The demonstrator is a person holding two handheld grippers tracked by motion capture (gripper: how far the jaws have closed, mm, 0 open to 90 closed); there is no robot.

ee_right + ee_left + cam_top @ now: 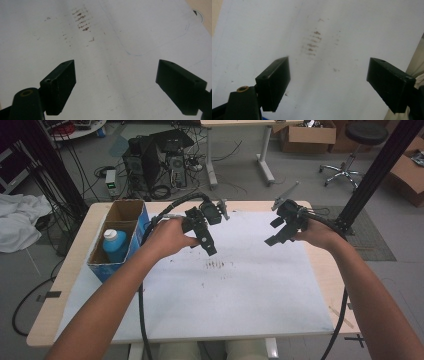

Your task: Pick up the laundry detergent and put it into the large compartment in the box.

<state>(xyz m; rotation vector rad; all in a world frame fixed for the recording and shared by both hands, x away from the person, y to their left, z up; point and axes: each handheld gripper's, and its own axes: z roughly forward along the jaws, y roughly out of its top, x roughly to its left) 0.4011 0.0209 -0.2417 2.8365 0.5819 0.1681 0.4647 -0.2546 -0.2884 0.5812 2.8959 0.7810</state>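
Item 1, white sheet (240, 295): spread across the lower centre of the high view over the wooden table (45, 320), presumably to give a plain working surface. A cluster of brown smudges (216, 265) is marked near its middle, also seen at upper centre of the left gripper view (312, 46).

Item 2, left gripper (206, 242): held above the sheet at centre left, jaws set wide apart and angled down toward the smudges; nothing is clamped between them.

Item 3, right gripper (277, 236): held at centre right, jaws likewise spread wide and empty, raised clear of the sheet, apparently in readiness.

Item 4, blue bottle (115, 245): stood upright in the near compartment of a cardboard box (131, 237) at the left of the frame, just beside the left hand. It is blue-bodied with a white cap, probably kept boxed against tipping, and judged the likeliest item to be reached for.
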